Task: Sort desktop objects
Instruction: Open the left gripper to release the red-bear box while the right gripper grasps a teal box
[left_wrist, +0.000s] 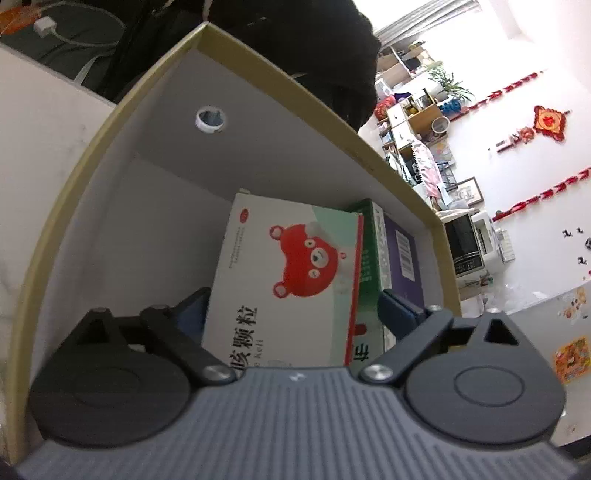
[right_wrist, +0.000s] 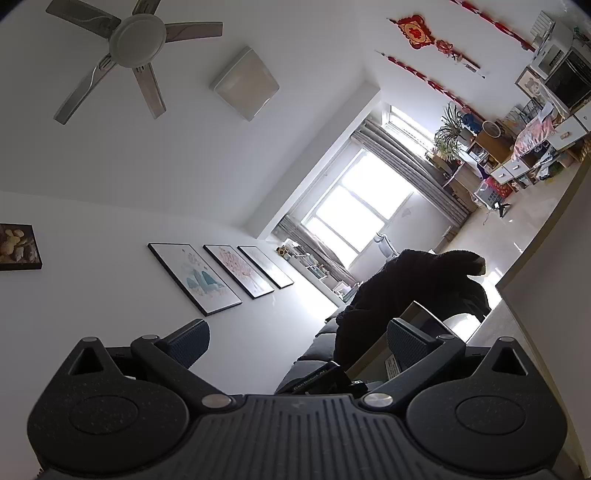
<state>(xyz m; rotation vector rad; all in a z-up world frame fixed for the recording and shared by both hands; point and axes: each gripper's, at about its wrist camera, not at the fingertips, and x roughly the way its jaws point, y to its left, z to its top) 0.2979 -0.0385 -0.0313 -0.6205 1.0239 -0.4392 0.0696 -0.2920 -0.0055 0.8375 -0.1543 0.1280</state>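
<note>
A white medicine box with a red bear (left_wrist: 295, 273) stands inside a beige-rimmed storage box (left_wrist: 258, 155) with white walls. To its right stand a green box (left_wrist: 371, 258) and a purple box (left_wrist: 402, 258). My left gripper (left_wrist: 295, 314) reaches down into the storage box, and the bear box and the green box's edge lie between its fingers. The pads sit beside the boxes without visibly pressing, so it reads as open. My right gripper (right_wrist: 295, 339) points up at the room, open, with nothing between its fingers.
A round hole (left_wrist: 209, 119) pierces the storage box's back wall. A white tabletop (left_wrist: 44, 147) lies to the left, with a charger and cable (left_wrist: 48, 27) beyond. A person's dark sleeve (right_wrist: 406, 295) hangs over the box. A ceiling fan (right_wrist: 136, 37) is overhead.
</note>
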